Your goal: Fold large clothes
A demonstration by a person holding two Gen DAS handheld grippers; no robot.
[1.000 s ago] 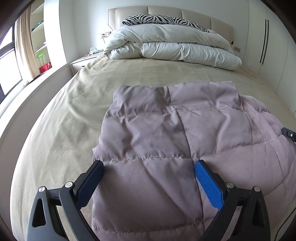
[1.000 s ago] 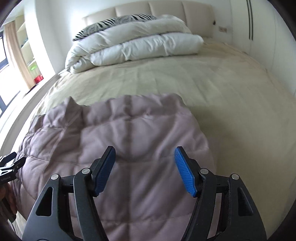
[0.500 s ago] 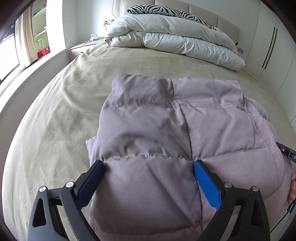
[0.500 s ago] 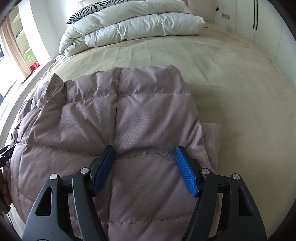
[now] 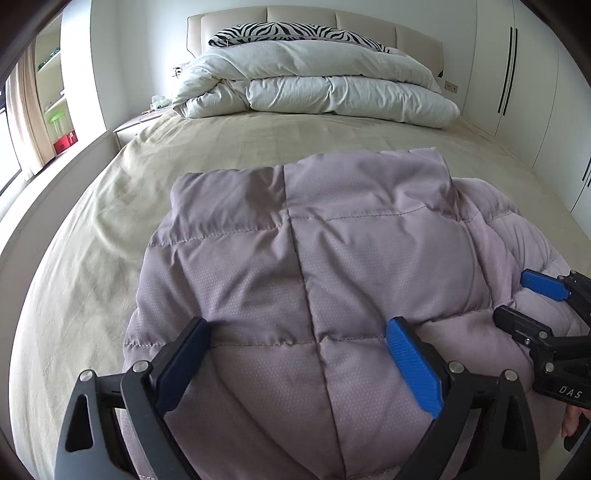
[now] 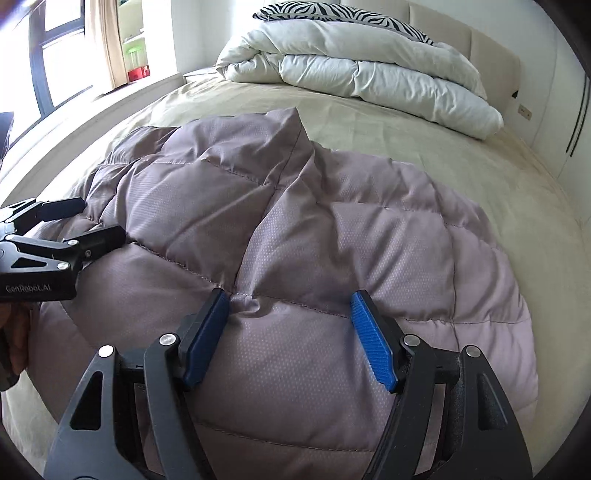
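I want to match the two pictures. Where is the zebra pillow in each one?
Left wrist view: the zebra pillow lies top centre, on the white duvet, against the headboard.
Right wrist view: the zebra pillow peeks out at the top edge, behind the duvet.
Shared landmark: the mauve puffer jacket spread on the bed in front of both.

Left gripper (image 5: 299,363) spread wide, blue fingers (image 5: 415,369) angled forward and down. Right gripper (image 6: 291,334) likewise wide apart, just beside the left, pointed forward; bare fingertips visible behind its handle.
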